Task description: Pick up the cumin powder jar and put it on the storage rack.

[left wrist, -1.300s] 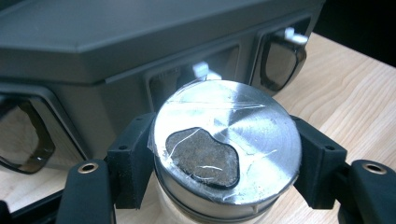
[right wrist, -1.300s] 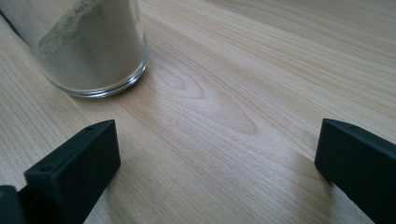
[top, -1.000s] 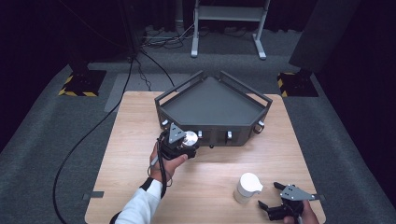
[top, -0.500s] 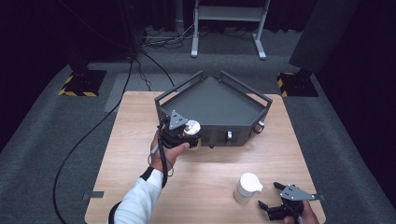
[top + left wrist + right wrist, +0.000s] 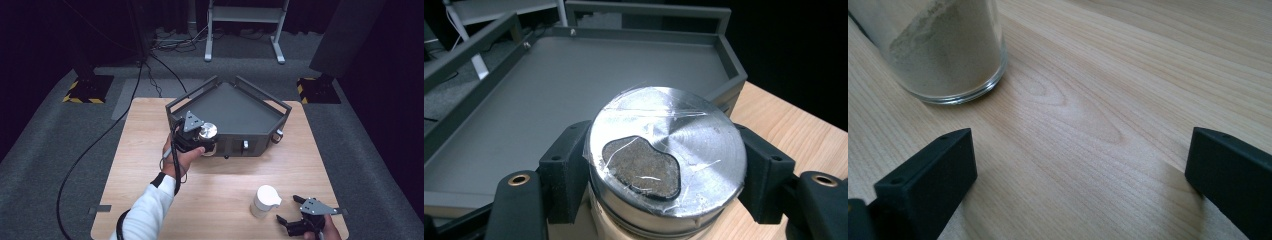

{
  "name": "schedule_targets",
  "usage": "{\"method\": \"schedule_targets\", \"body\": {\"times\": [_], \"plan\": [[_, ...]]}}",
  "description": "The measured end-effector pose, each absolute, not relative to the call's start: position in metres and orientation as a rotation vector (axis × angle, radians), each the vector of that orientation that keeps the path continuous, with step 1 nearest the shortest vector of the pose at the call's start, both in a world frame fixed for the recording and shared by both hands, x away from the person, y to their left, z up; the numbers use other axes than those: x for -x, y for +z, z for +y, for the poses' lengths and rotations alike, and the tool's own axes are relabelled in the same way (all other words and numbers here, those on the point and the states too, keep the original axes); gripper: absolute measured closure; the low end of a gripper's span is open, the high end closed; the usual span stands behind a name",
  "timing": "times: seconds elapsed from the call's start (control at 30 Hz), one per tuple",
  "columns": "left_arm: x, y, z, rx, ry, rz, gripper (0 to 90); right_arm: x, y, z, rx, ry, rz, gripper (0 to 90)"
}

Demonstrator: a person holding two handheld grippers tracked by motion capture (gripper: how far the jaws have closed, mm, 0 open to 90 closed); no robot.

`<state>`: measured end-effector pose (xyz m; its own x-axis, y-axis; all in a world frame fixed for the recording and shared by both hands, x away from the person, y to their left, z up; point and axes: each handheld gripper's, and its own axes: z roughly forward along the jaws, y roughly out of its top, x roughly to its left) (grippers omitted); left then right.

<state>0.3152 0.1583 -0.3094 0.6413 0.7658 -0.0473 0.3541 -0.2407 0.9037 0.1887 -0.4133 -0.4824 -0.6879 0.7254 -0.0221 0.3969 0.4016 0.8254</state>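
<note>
Your left gripper (image 5: 659,200) is clamped on the metal-lidded jar (image 5: 667,160) (slick, probably hefty), so keep squeezing its sides; right gripper (image 5: 1078,185) sits apart, empty.

Wooden table (image 5: 150,150), grey tray (image 5: 235,107) at back; white jar (image 5: 264,201) near front

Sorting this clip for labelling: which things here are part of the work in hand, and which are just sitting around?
In the job:
- left claw, shut on the metal-lidded jar
- grey tray just beyond it

Lying about:
- white-lidded jar of powder
- right claw, open, holding nothing
- metal stand on the floor behind
</note>
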Motion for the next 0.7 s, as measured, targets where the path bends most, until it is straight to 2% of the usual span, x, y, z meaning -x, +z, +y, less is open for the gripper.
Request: {"method": "schedule_targets", "body": {"times": [0.7], "plan": [[-0.338, -0.273, 0.157, -1.839, 0.524, 0.866, 32.3, -0.189, -0.482, -0.413, -0.967, 1.194, 2.284, 0.0]]}}
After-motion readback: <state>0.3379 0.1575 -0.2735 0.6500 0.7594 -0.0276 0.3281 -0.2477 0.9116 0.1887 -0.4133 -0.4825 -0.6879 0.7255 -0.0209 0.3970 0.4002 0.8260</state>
